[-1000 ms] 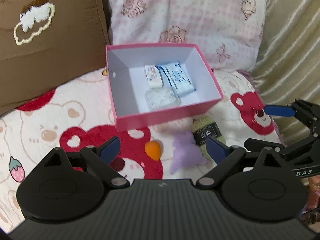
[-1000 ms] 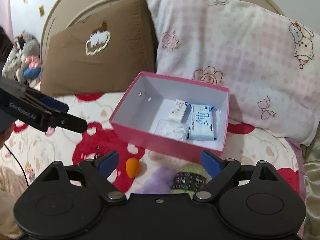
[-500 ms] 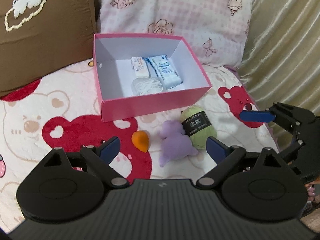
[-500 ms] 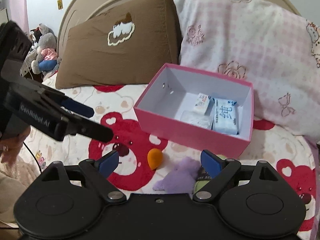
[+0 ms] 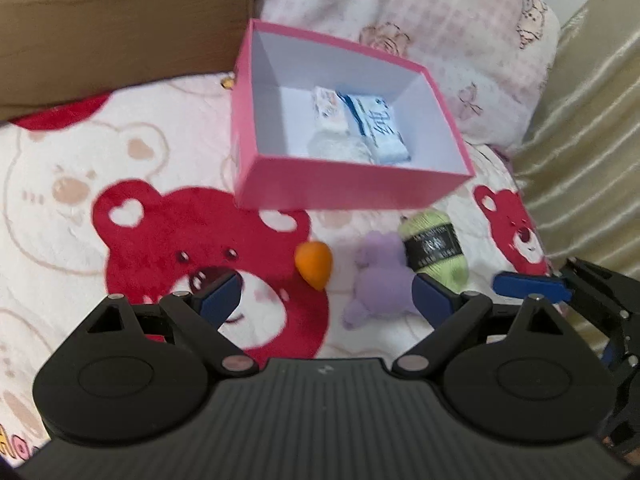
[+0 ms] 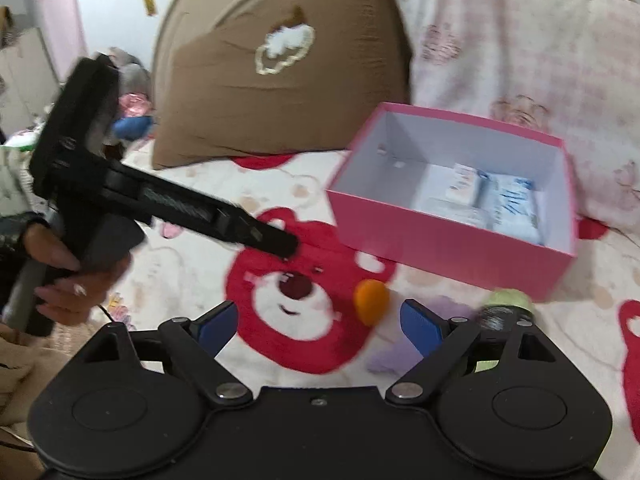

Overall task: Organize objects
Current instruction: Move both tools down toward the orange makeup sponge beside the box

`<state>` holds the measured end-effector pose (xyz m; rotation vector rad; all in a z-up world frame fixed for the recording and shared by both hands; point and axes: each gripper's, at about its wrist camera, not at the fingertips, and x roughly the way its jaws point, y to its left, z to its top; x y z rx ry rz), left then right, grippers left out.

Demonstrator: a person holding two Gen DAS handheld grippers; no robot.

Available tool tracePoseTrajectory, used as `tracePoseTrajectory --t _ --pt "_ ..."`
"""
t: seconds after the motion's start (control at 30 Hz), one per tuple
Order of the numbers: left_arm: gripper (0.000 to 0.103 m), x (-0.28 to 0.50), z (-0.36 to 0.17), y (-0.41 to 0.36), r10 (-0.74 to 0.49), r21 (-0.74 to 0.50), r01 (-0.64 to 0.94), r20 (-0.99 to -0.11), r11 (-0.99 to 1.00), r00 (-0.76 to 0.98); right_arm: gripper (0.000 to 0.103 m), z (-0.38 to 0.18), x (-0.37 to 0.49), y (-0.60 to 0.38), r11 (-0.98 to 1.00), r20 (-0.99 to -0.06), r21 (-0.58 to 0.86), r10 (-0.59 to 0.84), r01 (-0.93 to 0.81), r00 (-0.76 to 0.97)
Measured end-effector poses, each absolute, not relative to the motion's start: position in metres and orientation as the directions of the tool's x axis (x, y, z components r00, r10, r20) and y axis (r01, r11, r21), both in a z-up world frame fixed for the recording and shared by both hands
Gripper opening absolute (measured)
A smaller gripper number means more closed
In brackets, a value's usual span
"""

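**Approach phase: three loose items left to box**

Both my grippers, left (image 5: 326, 294) and right (image 6: 320, 322), are spread wide and carry nothing. Nearest lie the orange sponge (image 5: 314, 264), purple plush (image 5: 379, 285) and green yarn (image 5: 436, 249). Beyond, the pink box (image 5: 344, 190) holds packets. Next: lower, close on the sponge.

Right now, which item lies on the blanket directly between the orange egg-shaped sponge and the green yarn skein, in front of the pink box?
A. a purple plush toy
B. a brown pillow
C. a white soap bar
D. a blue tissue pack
A: in the left wrist view the purple plush toy lies on the blanket between the orange egg-shaped sponge and the green yarn skein, in front of the pink box.
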<state>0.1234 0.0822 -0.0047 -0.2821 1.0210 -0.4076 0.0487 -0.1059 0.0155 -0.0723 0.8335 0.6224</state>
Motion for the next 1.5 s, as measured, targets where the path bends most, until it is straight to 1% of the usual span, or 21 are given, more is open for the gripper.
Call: tracePoseTrajectory --t 0.13,0.27,0.4,0.53,0.6,0.7,0.73,0.8,0.97,1.0,1.07,1.13,1.17,1.23,1.27,1.3,1.37,1.4,1.47,1.5 --pt "0.093 0.121 -0.009 0.082 -0.443 -0.393 0.207 -0.764 0.896 0.47 0.091 0.015 0.042 -0.082 0.792 -0.719 0.093 0.473 -0.604 0.509" --pt "0.092 0.122 -0.019 0.081 -0.45 -0.399 0.211 -0.757 0.893 0.475 0.091 -0.003 0.045 -0.066 0.773 -0.739 0.077 0.468 -0.63 0.484" --pt "0.093 0.127 -0.036 0.082 -0.397 -0.376 0.144 -0.784 0.915 0.477 0.089 -0.028 0.047 -0.055 0.777 -0.744 -0.003 0.42 -0.63 0.52" --pt "0.092 0.133 -0.052 0.084 -0.423 -0.412 0.134 -0.773 0.901 0.473 0.089 -0.038 0.053 -0.058 0.792 -0.73 0.023 0.43 -0.61 0.53" --pt "0.092 0.134 -0.058 0.085 -0.434 -0.426 0.134 -0.757 0.895 0.489 0.089 -0.044 0.057 -0.058 0.798 -0.731 0.003 0.413 -0.602 0.543" --pt "0.092 0.134 -0.064 0.079 -0.426 -0.402 0.165 -0.745 0.901 0.513 0.088 -0.058 0.066 -0.059 0.804 -0.73 -0.013 0.398 -0.595 0.555" --pt "0.092 0.134 -0.065 0.075 -0.419 -0.382 0.182 -0.744 0.906 0.52 0.086 -0.064 0.07 -0.059 0.804 -0.731 -0.002 0.404 -0.594 0.55" --pt "0.092 0.134 -0.07 0.07 -0.402 -0.354 0.196 -0.746 0.915 0.531 0.086 -0.071 0.075 -0.061 0.798 -0.718 0.022 0.432 -0.602 0.546" --pt "0.091 0.139 -0.083 0.069 -0.443 -0.398 0.203 -0.725 0.895 0.527 0.086 -0.095 0.087 -0.063 0.812 -0.715 0.052 0.436 -0.581 0.546" --pt "0.09 0.14 -0.086 0.069 -0.447 -0.4 0.209 -0.716 0.892 0.536 0.086 -0.1 0.089 -0.063 0.818 -0.717 0.053 0.43 -0.572 0.549" --pt "0.09 0.142 -0.092 0.069 -0.458 -0.413 0.211 -0.703 0.886 0.545 0.082 -0.108 0.093 -0.064 0.827 -0.715 0.05 0.421 -0.561 0.558" --pt "0.087 0.148 -0.101 0.072 -0.478 -0.447 0.201 -0.686 0.872 0.548 0.072 -0.115 0.098 -0.066 0.836 -0.714 0.046 0.411 -0.547 0.567" --pt "0.086 0.15 -0.104 0.073 -0.481 -0.459 0.189 -0.683 0.868 0.549 0.071 -0.118 0.101 -0.068 0.84 -0.718 0.057 0.41 -0.54 0.563" --pt "0.08 0.153 -0.11 0.076 -0.504 -0.49 0.191 -0.658 0.851 0.559 0.069 -0.124 0.107 -0.074 0.853 -0.721 0.083 0.408 -0.515 0.56" --pt "0.08 0.154 -0.112 0.077 -0.509 -0.495 0.195 -0.646 0.847 0.569 0.068 -0.126 0.109 -0.076 0.86 -0.722 0.086 0.401 -0.503 0.563" --pt "0.079 0.155 -0.113 0.076 -0.508 -0.492 0.199 -0.641 0.847 0.575 0.064 -0.127 0.112 -0.077 0.866 -0.724 0.086 0.394 -0.492 0.567" --pt "0.074 0.156 -0.114 0.072 -0.493 -0.464 0.214 -0.642 0.86 0.587 0.061 -0.13 0.114 -0.078 0.871 -0.726 0.089 0.389 -0.484 0.567" --pt "0.07 0.155 -0.114 0.069 -0.486 -0.45 0.222 -0.641 0.865 0.594 0.057 -0.131 0.116 -0.078 0.87 -0.725 0.091 0.392 -0.485 0.567" --pt "0.068 0.154 -0.116 0.064 -0.492 -0.442 0.243 -0.638 0.864 0.592 0.053 -0.133 0.117 -0.077 0.87 -0.723 0.087 0.39 -0.485 0.57" --pt "0.066 0.154 -0.117 0.061 -0.498 -0.443 0.249 -0.638 0.861 0.588 0.048 -0.135 0.12 -0.075 0.871 -0.728 0.087 0.387 -0.484 0.565"
